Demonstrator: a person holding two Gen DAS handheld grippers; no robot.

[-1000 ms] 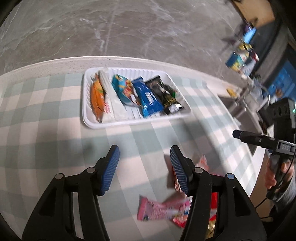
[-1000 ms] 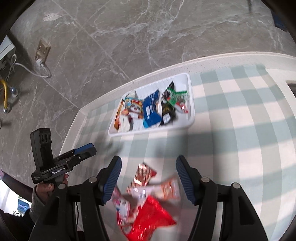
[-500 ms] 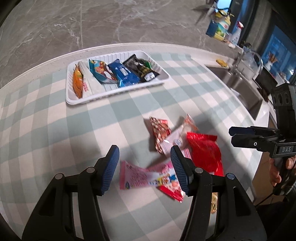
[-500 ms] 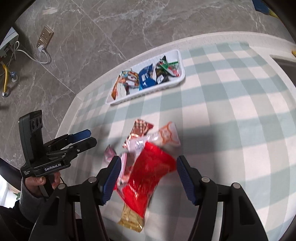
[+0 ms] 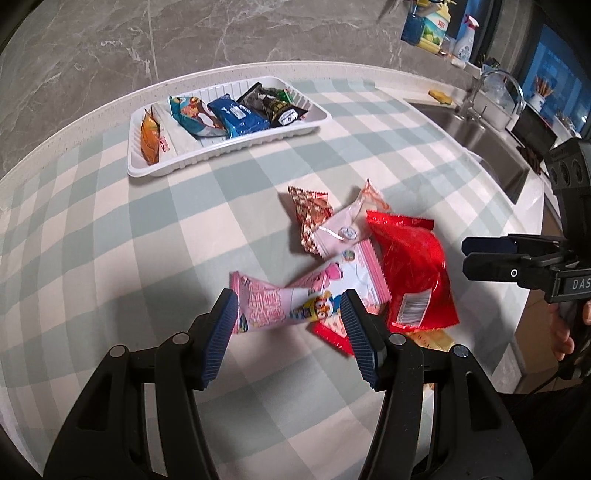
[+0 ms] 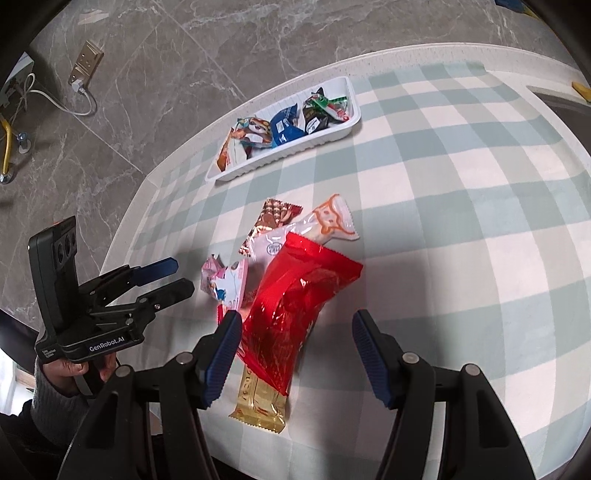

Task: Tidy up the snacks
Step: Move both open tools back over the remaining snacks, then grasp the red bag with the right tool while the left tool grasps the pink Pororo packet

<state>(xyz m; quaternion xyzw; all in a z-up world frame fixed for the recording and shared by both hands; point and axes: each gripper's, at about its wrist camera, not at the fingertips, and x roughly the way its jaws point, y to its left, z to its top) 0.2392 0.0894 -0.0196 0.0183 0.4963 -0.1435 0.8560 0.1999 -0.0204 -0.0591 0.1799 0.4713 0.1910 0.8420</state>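
Observation:
A white tray at the table's far edge holds several snack packs; it also shows in the right wrist view. A loose pile lies nearer: a pink cartoon pack, a red pack, a pale pink pack, a brown patterned pack and a gold bar. My left gripper is open, its jaws on either side of the pink cartoon pack. My right gripper is open, just above the red pack's near end.
The table wears a green-and-white checked cloth. A sink with a tap is set into the counter at the right. Bottles stand at the back right. Marble floor lies beyond the table edge.
Both grippers have pulled back from the tray and lowered toward the loose pile. The left gripper now straddles the pink cartoon pack; the right is nearer the red pack. Both stay open.

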